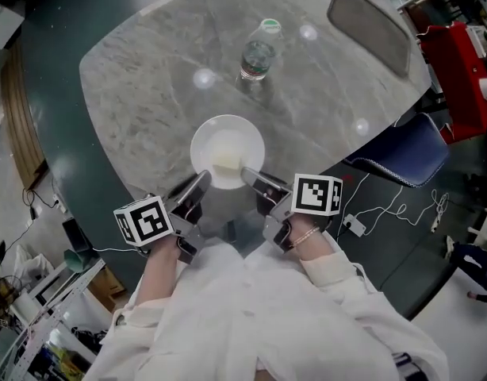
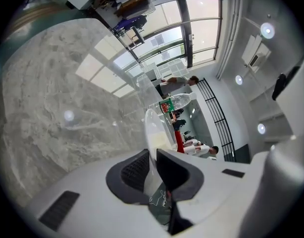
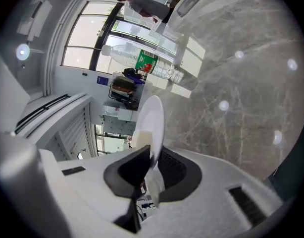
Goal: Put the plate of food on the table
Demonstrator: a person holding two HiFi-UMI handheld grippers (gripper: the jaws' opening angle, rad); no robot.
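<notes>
A white plate (image 1: pixel 228 129) sits over the near edge of the grey marble worktop (image 1: pixel 140 78), held level between the two grippers. A pale block of food (image 1: pixel 225 162) lies on its near half.

The left gripper (image 1: pixel 202 179) comes in from the person's left. In the left gripper view its dark jaws are drawn narrow and pinch the plate's near-left rim, which runs edge-on up between them. The right gripper (image 1: pixel 250 173) takes the near-right rim. In the right gripper view its jaws are also clamped tight on the thin white edge, with the food just past the jaw tip. The two grippers angle in towards each other, close together but apart, and both point slightly downward.

The plate looks very close to the marble, but from these angles I cannot tell whether its base touches the worktop or hangs just above it.

Farther across the worktop, well apart from the plate, a clear water bottle (image 1: pixel 258 54) with a green cap stands upright. A grey chair (image 1: pixel 369 26) is drawn up at the far right edge. The person's white sleeves (image 1: pixel 251 308) fill the bottom of the head view.
</notes>
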